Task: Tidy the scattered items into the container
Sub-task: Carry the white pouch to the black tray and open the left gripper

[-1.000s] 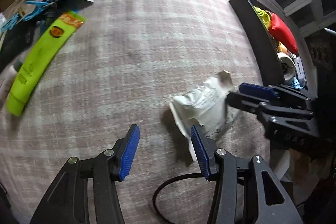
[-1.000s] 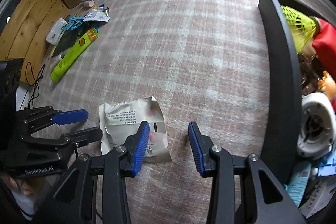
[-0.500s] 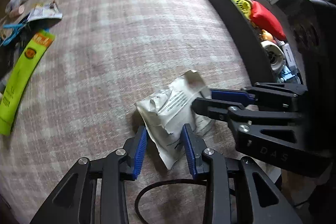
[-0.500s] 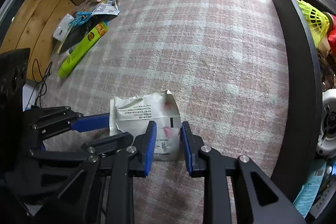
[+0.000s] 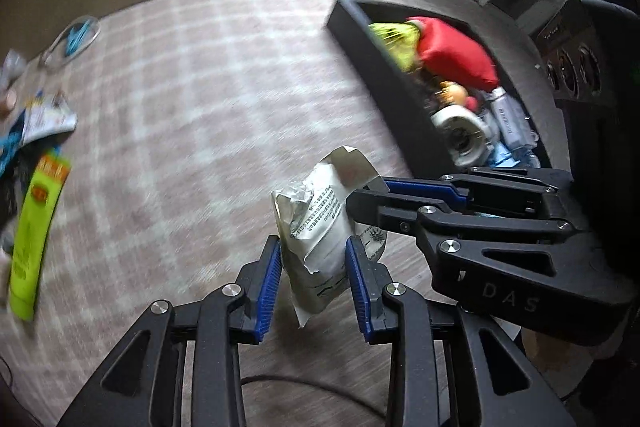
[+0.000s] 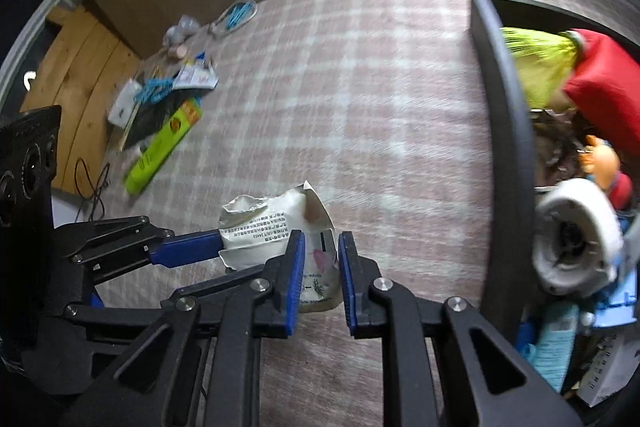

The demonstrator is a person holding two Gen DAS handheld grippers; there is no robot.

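A crumpled white printed packet hangs above the checked carpet, held from both sides. My left gripper is shut on its lower part. My right gripper is shut on its other edge; the packet also shows in the right wrist view. The right gripper also shows from the side in the left wrist view. The black container stands to the right, holding a red pouch, a yellow-green net, a white tape roll and several small items.
A lime-green tube, a small sachet, blue clips and a coiled cable lie scattered at the carpet's far left. A brown board stands behind them. A wooden floor and black cable lie left of the carpet.
Both grippers closed on the packet and lifted it off the carpet. Both cameras tilted up, so the container's inside now shows more.
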